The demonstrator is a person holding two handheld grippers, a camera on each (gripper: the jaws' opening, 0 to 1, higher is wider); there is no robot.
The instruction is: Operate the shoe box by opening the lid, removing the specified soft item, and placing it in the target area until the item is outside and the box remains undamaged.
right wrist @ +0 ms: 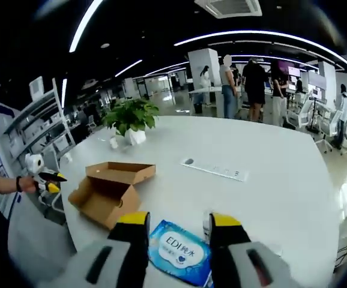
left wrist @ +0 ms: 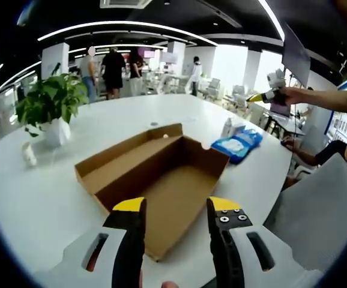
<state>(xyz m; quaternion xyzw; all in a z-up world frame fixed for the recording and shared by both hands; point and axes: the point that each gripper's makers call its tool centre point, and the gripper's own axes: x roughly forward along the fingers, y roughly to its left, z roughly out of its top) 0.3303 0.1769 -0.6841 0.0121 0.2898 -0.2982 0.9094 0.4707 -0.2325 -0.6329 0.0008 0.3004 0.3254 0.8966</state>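
So in the left gripper view, the left gripper [left wrist: 176, 210] is held low with its yellow-tipped jaws apart and nothing between them, aimed straight at the shoe box [left wrist: 161, 180], which is parked on the white table [left wrist: 47, 204] with the lid already flipped open toward 10 o'clock, so the brown inside can be seen and it looks empty. That open, hovering pose reads like the box is just being watched or steadied if needed, not grabbed; no dents or tears can be made out on the cardboard. A bit further off at about 2 o'clock from the box, the soft item, a blue wipes pack [left wrist: 238, 144], is lying flat on the table, outside the box and clear of its wall, so the removal part looks done. Over in the right gripper view, the right gripper [right wrist: 179, 221] is also spread wide with nothing clamped, and the same blue pack is sitting on the table right between and under the jaw tips, whether touching can't be told, which looks like a spot picked as the drop zone. Further out at 10 o'clock a potted plant [right wrist: 130, 120] is stood near the table edge, and way back some people [right wrist: 245, 84] can be seen standing around.
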